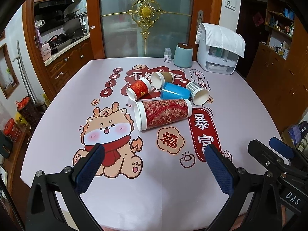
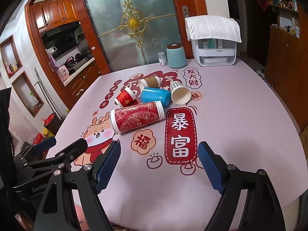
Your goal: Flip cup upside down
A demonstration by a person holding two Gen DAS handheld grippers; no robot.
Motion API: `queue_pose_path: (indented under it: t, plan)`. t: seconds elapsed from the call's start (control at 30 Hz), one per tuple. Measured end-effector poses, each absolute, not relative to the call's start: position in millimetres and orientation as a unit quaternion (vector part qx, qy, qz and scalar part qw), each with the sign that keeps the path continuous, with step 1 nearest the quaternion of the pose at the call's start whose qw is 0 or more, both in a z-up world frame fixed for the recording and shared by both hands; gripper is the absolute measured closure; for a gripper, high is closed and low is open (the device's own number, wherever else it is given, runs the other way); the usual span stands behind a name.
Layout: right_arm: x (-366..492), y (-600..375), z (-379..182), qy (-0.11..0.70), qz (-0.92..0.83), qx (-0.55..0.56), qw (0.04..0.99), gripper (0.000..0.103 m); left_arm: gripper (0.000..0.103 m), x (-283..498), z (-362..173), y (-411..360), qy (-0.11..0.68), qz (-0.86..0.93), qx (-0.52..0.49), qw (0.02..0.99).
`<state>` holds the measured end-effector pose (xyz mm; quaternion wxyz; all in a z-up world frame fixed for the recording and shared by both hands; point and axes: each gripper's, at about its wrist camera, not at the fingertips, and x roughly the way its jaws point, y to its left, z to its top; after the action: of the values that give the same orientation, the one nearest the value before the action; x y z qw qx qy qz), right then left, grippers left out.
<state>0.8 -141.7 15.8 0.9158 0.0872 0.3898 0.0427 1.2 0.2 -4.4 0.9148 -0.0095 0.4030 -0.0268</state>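
Left gripper (image 1: 153, 165) nearest, low over the near table edge, fingers spread wide, nothing between them. Right gripper (image 2: 158, 168) same: fingers wide apart, holding nothing. Each shows at the edge of the other's view.

Surface: table (image 1: 163, 192) under a pale lilac cloth printed with a cartoon dragon (image 1: 109, 134) and red Chinese characters. Room: frosted glass door (image 1: 144, 19) with gold ornament behind the table, kitchen counter to the left, wooden shelves to the right.

5 cups lie on their sides in a cluster mid-table, well apart from both grippers:
- tall red cup (image 1: 163, 114), closest, white rims both ends
- small red cup (image 1: 139, 90), mouth facing left
- brown cup (image 1: 162, 79)
- blue cup (image 1: 175, 93), partly hidden behind the tall one
- checked cup (image 1: 198, 92), open mouth toward the camera, inside looks empty

Far edge: teal jar (image 1: 183, 55) with dark lid, small white bottle (image 1: 168, 55) beside it, white box (image 1: 219, 59) draped with a white cloth. Box contents blurred, cannot tell.
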Motion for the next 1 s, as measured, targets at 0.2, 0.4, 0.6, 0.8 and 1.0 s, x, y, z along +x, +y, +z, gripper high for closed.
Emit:
queue_pose_path:
  t: [0.2, 0.4, 0.6, 0.8, 1.0]
  plan:
    - [1.0, -141.8, 16.2, 0.39, 0.043, 0.088, 0.915, 0.019, 0.001, -0.6, -4.0, 1.4, 0.4, -0.033, -0.017, 0.916]
    - [0.5, -142.7, 14.8, 0.391, 0.043, 0.089, 0.915, 0.019, 0.001, -2.3, -2.7, 1.2, 0.4, -0.034, -0.017, 0.916]
    - [0.1, -143.8, 14.0, 0.391, 0.043, 0.089, 0.915, 0.019, 0.001, -3.0, -1.0, 0.6, 0.402, -0.036, -0.017, 0.915]
    - [-1.3, -143.2, 15.1, 0.39, 0.043, 0.089, 0.915, 0.019, 0.001, -3.2, -0.7, 1.2, 0.403, -0.036, -0.017, 0.914]
    - [-1.8, -143.4, 15.5, 0.39, 0.043, 0.09, 0.915, 0.019, 0.001, -3.9, -1.8, 1.6, 0.402, -0.036, -0.016, 0.915]
